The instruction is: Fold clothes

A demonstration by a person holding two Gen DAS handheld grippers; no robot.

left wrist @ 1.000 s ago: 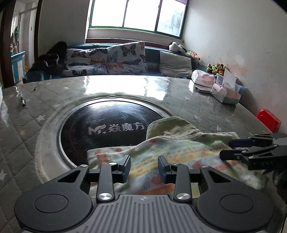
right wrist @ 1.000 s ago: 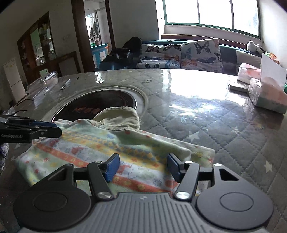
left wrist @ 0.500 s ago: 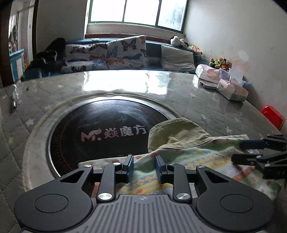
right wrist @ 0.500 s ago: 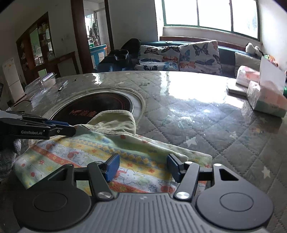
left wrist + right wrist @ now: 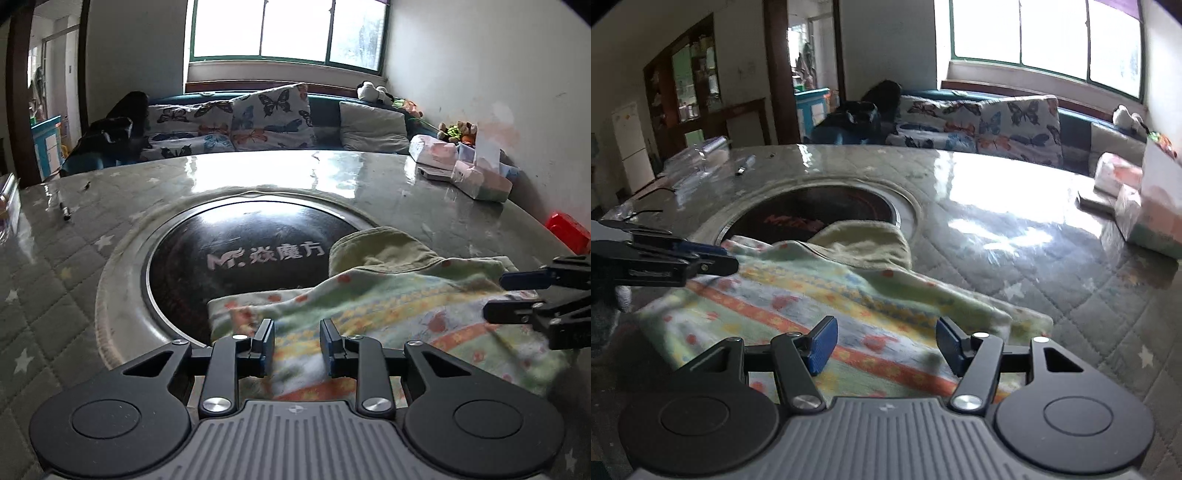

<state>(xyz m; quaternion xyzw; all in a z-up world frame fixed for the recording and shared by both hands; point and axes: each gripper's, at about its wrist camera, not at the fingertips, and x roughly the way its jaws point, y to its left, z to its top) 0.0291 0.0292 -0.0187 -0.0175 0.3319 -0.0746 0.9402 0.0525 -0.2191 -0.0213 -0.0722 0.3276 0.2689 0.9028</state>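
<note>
The left gripper [image 5: 297,343] had its jaws partly apart, cloth between them but no visible pinch; the right gripper [image 5: 884,345] stood wider, hovering over the patterned garment [image 5: 827,306] without gripping; both pointed downward over the cloth, which lay rumpled on the quilted table [image 5: 1015,236], partly covering a round black cooktop [image 5: 240,258]; tissue boxes [image 5: 484,181] sat well apart.

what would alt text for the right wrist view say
The right gripper hovers open over a patterned garment lying on a quilted table, partly over a round black inset. The left gripper reaches in from the left.
</note>
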